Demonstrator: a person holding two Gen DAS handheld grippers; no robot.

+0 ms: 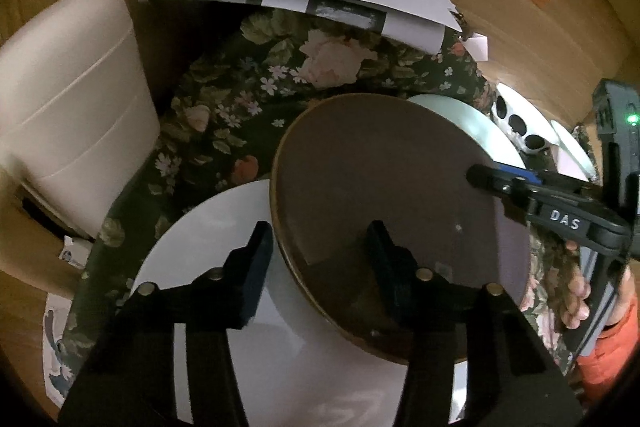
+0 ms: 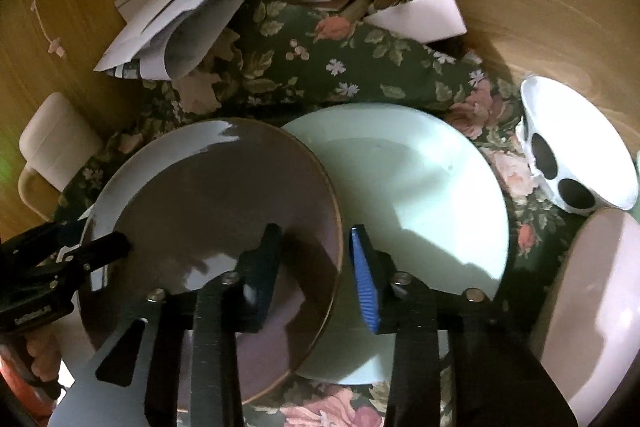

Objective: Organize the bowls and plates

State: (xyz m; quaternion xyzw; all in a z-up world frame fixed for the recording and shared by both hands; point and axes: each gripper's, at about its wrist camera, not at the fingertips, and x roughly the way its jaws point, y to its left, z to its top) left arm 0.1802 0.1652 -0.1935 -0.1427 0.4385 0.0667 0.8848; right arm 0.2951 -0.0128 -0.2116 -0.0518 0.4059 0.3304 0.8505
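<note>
I've got both grippers on the brown plate (image 2: 216, 211), which sits tilted over a white plate (image 1: 208, 251) and a pale green plate (image 2: 416, 187) on the floral cloth (image 1: 248, 83). My left gripper (image 1: 320, 247) straddles its near rim, jaws partly closed, contact unclear. My right gripper (image 2: 316, 259) brackets the opposite rim, jaws narrow, grip uncertain. A spotted bowl (image 2: 576, 147) lies nearby.

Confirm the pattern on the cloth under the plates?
Dark green floral tablecloth with pink roses and small white flowers, clearest in the right wrist view.
</note>
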